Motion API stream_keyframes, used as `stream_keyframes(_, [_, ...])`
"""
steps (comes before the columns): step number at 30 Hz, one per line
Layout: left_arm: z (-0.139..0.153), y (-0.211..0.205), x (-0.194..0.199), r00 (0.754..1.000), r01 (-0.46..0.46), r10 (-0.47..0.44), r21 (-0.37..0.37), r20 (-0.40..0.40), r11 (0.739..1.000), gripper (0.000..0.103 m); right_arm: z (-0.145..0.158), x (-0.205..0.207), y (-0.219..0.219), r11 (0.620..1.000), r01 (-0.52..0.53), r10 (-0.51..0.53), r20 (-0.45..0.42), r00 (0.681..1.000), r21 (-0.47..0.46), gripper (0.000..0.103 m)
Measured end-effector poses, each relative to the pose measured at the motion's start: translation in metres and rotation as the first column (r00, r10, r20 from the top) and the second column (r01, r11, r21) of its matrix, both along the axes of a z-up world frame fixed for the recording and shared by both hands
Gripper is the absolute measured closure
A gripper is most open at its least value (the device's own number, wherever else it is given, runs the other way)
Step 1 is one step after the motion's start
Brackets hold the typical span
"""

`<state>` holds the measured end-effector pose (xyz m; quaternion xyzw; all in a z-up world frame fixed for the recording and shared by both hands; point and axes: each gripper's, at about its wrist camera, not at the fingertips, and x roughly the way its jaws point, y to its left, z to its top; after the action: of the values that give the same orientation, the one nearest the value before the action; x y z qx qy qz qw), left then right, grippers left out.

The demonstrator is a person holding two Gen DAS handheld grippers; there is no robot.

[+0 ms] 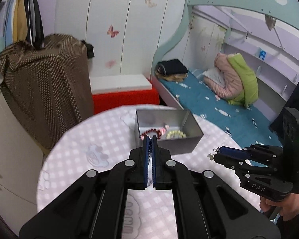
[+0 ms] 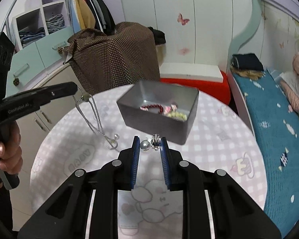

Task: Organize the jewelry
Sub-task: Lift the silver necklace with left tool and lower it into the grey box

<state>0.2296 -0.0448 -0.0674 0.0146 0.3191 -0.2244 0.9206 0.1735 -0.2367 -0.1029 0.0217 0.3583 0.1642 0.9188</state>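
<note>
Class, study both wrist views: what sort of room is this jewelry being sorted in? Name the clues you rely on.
Most likely a child's bedroom: a bunk bed with a cloud-print mattress, a butterfly-decorated wardrobe and hanging clothes. The work surface is a round table holding a metal tin.
</note>
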Motion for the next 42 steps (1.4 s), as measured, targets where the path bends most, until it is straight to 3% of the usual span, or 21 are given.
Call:
stream_keyframes(8, [0.039,0.009,-0.021,0.995,0.015,-0.015,0.002,0.095,1.000,0.100,0.023,-0.006,0.005,1.000,-0.014,0.015,0.056,0.998,-0.022,0.084])
stream_keyframes(19, [0.100,0.000,-0.029,0.971,0.078,-0.077,0.003,0.225,0.997,0.100,0.068,0.007,0.013,0.998,-0.047,0.054,0.150,0.987,-0.046,0.084])
stream_keyframes(29, [0.124,-0.015,-0.003,0.964,0.152,-0.149,0.001,0.222,0.988,0.100,0.095,0.027,0.007,0.996,-0.093,0.093,0.170,0.981,-0.010,0.084])
stream_keyframes(36, [0.130,-0.029,0.020,0.961,0.187,-0.184,0.005,0.205,0.982,0.100,0.090,0.048,0.006,0.994,-0.101,0.105,0.139,0.985,-0.031,0.084])
stream_keyframes(42, [0.118,-0.040,0.051,0.967,0.213,-0.209,-0.011,0.143,0.977,0.100,0.074,0.072,0.005,0.994,-0.089,0.096,0.110,0.989,-0.063,0.084])
